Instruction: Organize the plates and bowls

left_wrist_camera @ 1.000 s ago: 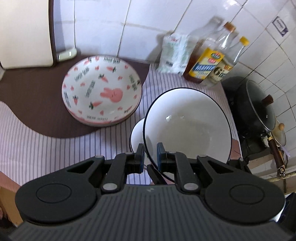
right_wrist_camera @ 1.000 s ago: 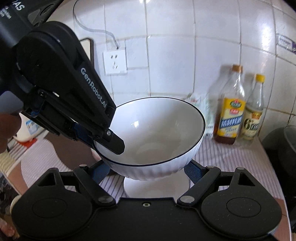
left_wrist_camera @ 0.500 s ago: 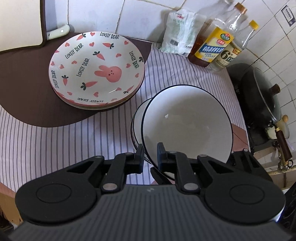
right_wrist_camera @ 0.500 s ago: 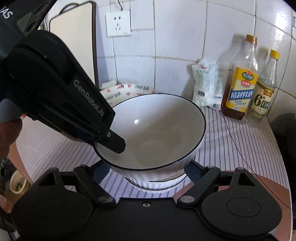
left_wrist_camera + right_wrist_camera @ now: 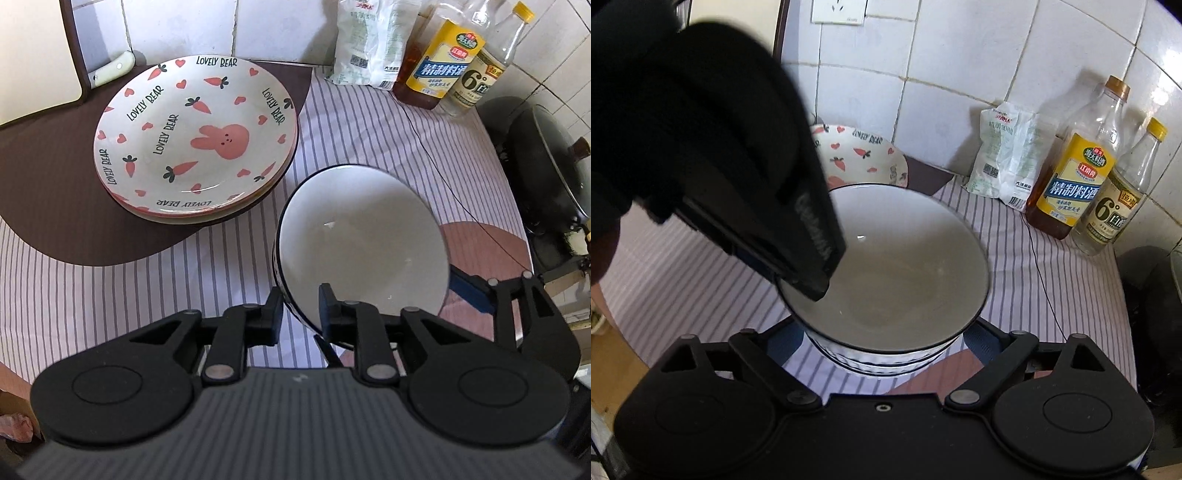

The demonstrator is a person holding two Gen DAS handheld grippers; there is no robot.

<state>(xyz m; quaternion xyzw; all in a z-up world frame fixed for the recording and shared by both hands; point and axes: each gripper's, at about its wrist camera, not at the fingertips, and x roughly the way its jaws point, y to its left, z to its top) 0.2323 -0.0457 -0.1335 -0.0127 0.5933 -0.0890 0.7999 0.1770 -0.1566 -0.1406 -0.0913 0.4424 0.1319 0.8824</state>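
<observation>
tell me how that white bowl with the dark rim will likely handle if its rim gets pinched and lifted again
The white bowl looks like glazed ceramic, so probably stiff, fairly heavy for its size and chip-prone. Its glossy surface shows highlights, so the left gripper, whose jaws straddle the rim and have just been opening, could slip. It sits nested in another bowl, so lifting may drag or rattle the lower one.

left gripper (image 5: 301,308) pointing steeply down, jaws just opening slightly, right gripper (image 5: 884,341) jaws spread wide
</observation>
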